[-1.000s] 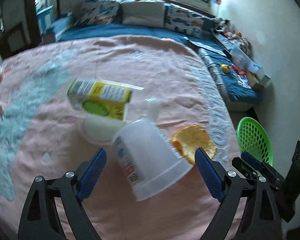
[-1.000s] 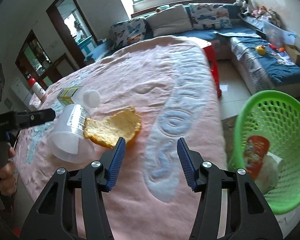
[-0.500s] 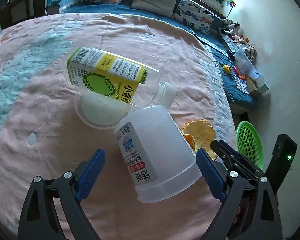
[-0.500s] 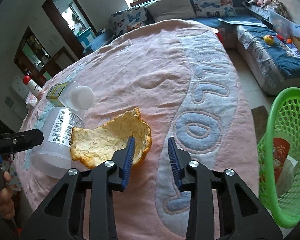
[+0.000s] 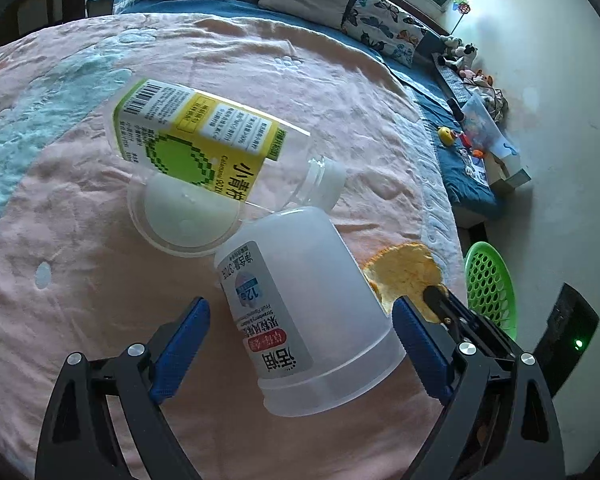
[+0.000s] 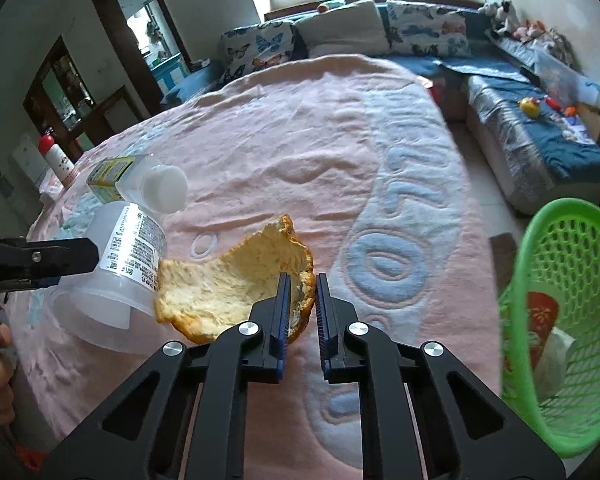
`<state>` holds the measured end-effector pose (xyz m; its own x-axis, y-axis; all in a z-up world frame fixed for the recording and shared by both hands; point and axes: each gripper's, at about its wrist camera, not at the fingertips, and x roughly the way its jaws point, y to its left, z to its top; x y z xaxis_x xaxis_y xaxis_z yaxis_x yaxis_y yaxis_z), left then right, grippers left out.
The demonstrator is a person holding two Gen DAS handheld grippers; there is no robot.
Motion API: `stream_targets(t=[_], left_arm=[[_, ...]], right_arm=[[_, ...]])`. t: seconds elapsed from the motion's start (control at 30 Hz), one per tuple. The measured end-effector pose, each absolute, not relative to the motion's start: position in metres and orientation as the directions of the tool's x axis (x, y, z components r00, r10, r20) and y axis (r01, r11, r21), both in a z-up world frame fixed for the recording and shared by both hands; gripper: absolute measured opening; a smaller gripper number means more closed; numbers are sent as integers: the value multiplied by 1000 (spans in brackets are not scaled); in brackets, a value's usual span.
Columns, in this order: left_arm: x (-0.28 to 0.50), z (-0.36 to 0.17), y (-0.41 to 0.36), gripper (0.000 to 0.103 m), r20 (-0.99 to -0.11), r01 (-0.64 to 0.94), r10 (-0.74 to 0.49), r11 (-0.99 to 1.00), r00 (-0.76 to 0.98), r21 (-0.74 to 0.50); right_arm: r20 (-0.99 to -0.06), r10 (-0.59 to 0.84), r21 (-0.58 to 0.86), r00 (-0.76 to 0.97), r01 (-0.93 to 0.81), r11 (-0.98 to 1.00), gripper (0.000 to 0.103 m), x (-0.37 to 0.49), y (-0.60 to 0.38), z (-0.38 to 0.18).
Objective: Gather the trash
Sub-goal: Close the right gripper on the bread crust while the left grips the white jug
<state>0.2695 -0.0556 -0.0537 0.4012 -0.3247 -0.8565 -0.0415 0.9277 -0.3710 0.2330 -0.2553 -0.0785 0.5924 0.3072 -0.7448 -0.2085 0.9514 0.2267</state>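
Observation:
A translucent plastic cup (image 5: 312,304) lies on its side on the pink blanket (image 5: 80,280), between the wide-open fingers of my left gripper (image 5: 300,344); the pads do not touch it. The cup also shows in the right wrist view (image 6: 116,272). Behind it lie a clear bottle with a yellow-green label (image 5: 204,148) and a round clear lid (image 5: 184,216). An orange peel (image 6: 236,280) lies beside the cup. My right gripper (image 6: 301,280) has nearly closed on the peel's right edge, with a narrow gap between the pads. A green basket (image 6: 560,320) stands at the right.
The basket holds a red packet (image 6: 540,316) and a white bag (image 6: 552,356). It also shows in the left wrist view (image 5: 490,288). A blue sofa with cushions (image 6: 340,32) and toys runs along the back and right. A red-capped white bottle (image 6: 56,156) stands at far left.
My right gripper moved forward to the peel and narrowed its fingers around the peel's edge. My left gripper came closer to the cup, staying wide open.

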Motion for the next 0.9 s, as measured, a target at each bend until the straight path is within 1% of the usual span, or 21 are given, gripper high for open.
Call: stream_targets(t=[0.1,0.23,0.43,0.5,0.53,0.77,0.9], left_arm=[[271,-55,-58,89,-855,-38,-331,926,399,-376],[274,-60,-63,89,-856,-36,-347,920,384,-389],[277,-63,-70,89,-859,-19,-334,929,387,-370],[276,-63,-71,89,-858,-15,-334,930,390,-368],[276,-63,-72,89,-858,-9,-333,931,391,-365],[277,-67,-72,89,-857,-1,-350,925,379,-379],[277,-72,-77,89,-853,11,-376,917,361,-400]], right_arm=[[-742,284,203,607,-200,959,8,227,-262,-75],[-737,264,180,623,-196,964,8,218,-266,-70],[-741,254,171,621,-191,967,8,213,-267,-74],[-746,258,181,613,-186,966,9,214,-269,-76],[-747,264,194,610,-179,964,12,215,-271,-77],[-759,331,298,561,-153,942,13,220,-277,-88],[-763,331,304,555,-143,942,13,221,-275,-92]])
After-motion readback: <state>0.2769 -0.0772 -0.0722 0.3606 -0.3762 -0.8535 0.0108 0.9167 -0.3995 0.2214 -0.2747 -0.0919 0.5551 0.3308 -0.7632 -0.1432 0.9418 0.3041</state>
